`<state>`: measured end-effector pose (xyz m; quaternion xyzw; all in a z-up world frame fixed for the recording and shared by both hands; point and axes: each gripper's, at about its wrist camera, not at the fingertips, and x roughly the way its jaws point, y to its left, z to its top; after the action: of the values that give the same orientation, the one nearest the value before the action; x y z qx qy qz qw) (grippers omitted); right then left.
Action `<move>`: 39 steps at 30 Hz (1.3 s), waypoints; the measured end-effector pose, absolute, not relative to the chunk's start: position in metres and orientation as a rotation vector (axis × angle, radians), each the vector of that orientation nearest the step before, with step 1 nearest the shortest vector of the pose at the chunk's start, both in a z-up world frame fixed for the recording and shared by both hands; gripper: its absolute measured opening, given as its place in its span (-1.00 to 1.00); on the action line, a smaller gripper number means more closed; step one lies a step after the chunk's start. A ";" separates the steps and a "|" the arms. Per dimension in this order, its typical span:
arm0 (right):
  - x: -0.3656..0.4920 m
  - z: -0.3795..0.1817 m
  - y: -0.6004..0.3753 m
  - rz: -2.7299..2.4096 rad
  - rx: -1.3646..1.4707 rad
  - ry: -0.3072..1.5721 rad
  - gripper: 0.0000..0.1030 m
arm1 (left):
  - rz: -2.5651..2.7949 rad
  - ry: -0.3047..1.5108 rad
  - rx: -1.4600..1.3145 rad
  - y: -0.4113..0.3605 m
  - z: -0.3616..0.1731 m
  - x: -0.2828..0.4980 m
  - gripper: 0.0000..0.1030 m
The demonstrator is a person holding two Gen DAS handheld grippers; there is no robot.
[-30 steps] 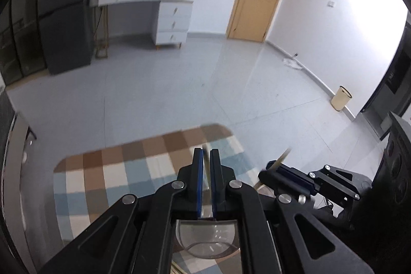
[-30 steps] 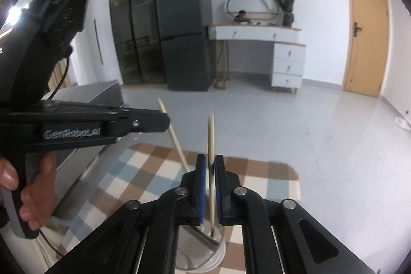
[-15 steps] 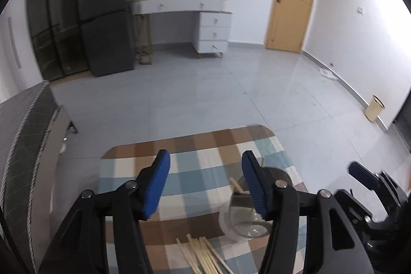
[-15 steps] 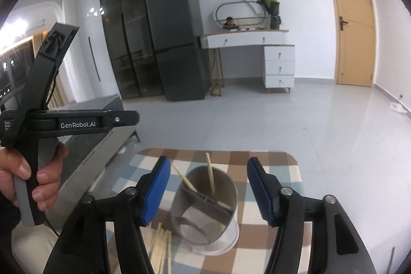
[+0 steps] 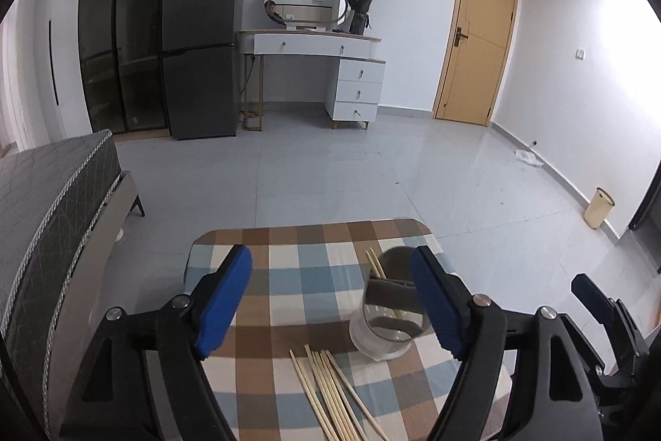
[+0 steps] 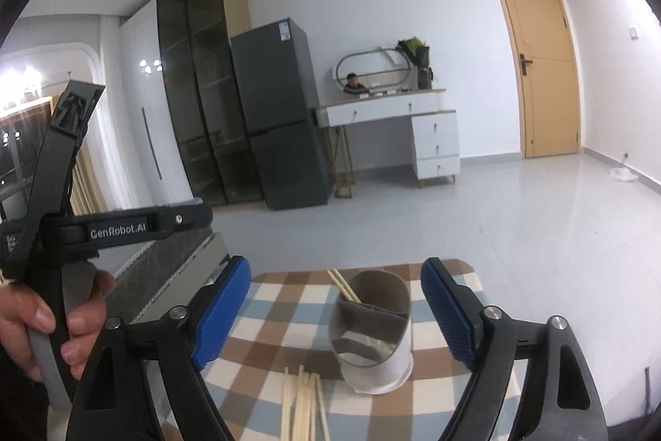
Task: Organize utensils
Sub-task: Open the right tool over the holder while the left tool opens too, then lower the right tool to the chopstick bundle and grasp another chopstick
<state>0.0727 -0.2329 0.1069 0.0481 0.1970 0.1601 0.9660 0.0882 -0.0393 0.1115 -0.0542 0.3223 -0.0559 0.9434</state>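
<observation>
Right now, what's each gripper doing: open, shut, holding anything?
Left gripper: open, holding nothing; jaws have just been opening.
Right gripper: open, holding nothing; jaws have just been opening.

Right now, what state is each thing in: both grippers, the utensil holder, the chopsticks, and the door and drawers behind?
left gripper: open, empty, jaws just been opening
right gripper: open, empty, jaws just been opening
utensil holder: upright on the checked table, two chopsticks leaning inside
loose chopsticks: lying in a bundle beside the holder
door: closed
dresser drawers: closed
</observation>
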 end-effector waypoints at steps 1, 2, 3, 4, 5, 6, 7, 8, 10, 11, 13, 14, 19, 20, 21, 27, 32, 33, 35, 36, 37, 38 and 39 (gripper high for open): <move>0.067 0.108 -0.231 0.324 0.102 0.389 0.72 | -0.112 0.655 -0.112 -0.038 0.110 0.087 0.49; 0.060 0.108 -0.230 0.325 0.105 0.382 0.75 | -0.106 0.649 -0.113 -0.037 0.109 0.087 0.53; 0.059 0.108 -0.229 0.322 0.105 0.379 0.80 | -0.097 0.637 -0.116 -0.036 0.108 0.083 0.60; 0.054 0.107 -0.227 0.318 0.104 0.374 0.86 | -0.093 0.629 -0.119 -0.034 0.107 0.083 0.62; 0.052 0.107 -0.225 0.314 0.103 0.370 0.88 | -0.088 0.621 -0.122 -0.033 0.105 0.078 0.63; 0.050 0.105 -0.223 0.312 0.100 0.365 0.92 | -0.083 0.611 -0.124 -0.031 0.103 0.076 0.63; 0.047 0.103 -0.221 0.312 0.095 0.362 0.96 | -0.079 0.608 -0.122 -0.031 0.100 0.071 0.64; 0.043 0.101 -0.219 0.310 0.092 0.361 0.98 | -0.075 0.609 -0.120 -0.030 0.098 0.071 0.65; 0.038 0.095 -0.216 0.302 0.086 0.362 1.00 | -0.068 0.607 -0.125 -0.027 0.091 0.067 0.67; 0.037 0.092 -0.214 0.302 0.083 0.368 1.00 | -0.064 0.605 -0.129 -0.026 0.087 0.065 0.73; 0.033 0.086 -0.212 0.298 0.079 0.381 1.00 | -0.056 0.598 -0.136 -0.023 0.078 0.063 0.77; 0.033 0.083 -0.212 0.293 0.079 0.387 1.00 | -0.055 0.593 -0.136 -0.021 0.074 0.060 0.77; 0.025 0.064 -0.211 0.250 0.072 0.396 1.00 | -0.048 0.596 -0.145 -0.015 0.047 0.056 0.78; 0.026 0.060 -0.210 0.236 0.065 0.409 1.00 | -0.046 0.602 -0.148 -0.013 0.042 0.055 0.78; 0.026 0.055 -0.209 0.226 0.058 0.421 1.00 | -0.039 0.612 -0.150 -0.011 0.035 0.057 0.78; 0.033 0.030 -0.201 0.257 0.036 0.509 1.00 | -0.003 0.663 -0.171 -0.005 0.002 0.059 0.78; 0.044 0.008 -0.191 0.278 -0.020 0.588 1.00 | 0.010 0.717 -0.206 0.002 -0.024 0.066 0.78; 0.045 0.005 -0.190 0.278 -0.025 0.596 1.00 | 0.016 0.731 -0.208 0.004 -0.030 0.069 0.78; 0.051 -0.003 -0.188 0.279 -0.038 0.622 1.00 | 0.033 0.757 -0.219 0.008 -0.039 0.072 0.78; 0.054 -0.006 -0.187 0.278 -0.045 0.633 1.00 | 0.030 0.768 -0.228 0.011 -0.044 0.074 0.78; 0.057 -0.011 -0.185 0.277 -0.051 0.647 1.00 | 0.032 0.776 -0.232 0.013 -0.047 0.073 0.78; 0.062 -0.016 -0.184 0.278 -0.058 0.669 1.00 | 0.041 0.785 -0.234 0.016 -0.051 0.073 0.78; 0.064 -0.020 -0.183 0.277 -0.063 0.685 1.00 | 0.051 0.798 -0.237 0.019 -0.056 0.074 0.78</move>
<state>0.0643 -0.1832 -0.0196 -0.0309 0.3346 0.1355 0.9321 0.0743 0.0188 -0.0562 -0.1150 0.3875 0.0246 0.9143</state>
